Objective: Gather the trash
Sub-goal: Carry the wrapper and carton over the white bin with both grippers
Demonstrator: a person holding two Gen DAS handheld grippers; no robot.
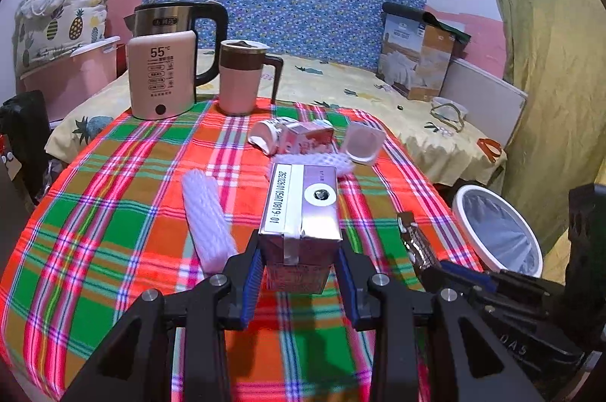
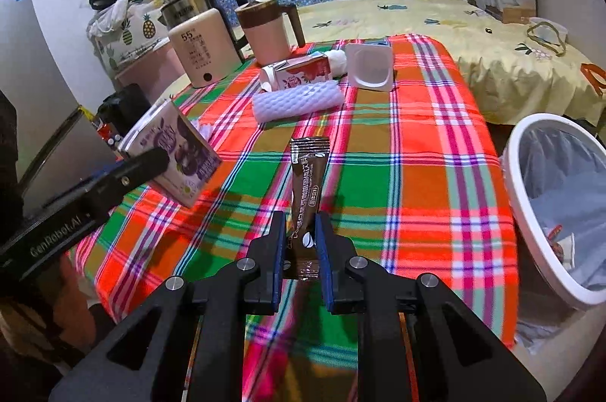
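My left gripper [image 1: 300, 250] is shut on a small purple drink carton [image 1: 299, 209], lifted above the plaid tablecloth [image 1: 113, 212]; in the right wrist view the same carton [image 2: 178, 156] hangs at the left. My right gripper [image 2: 301, 224] is shut on a brown coffee sachet [image 2: 306, 175], which sticks up between the blue pads; the left wrist view shows that sachet [image 1: 416, 243] at the right. Further back on the table lie a white foam sleeve [image 1: 208, 216], another foam net [image 2: 297, 101], a pink carton [image 2: 303, 72] and a white plastic cup [image 2: 369, 65] on its side.
A white bin [image 2: 530, 212] with a grey liner stands off the table's right edge, some scraps inside. A kettle [image 1: 163, 61] and a pink mug [image 1: 242, 76] stand at the table's far left. Behind is a bed with a yellow sheet [image 2: 416, 19] and a box [image 1: 416, 61].
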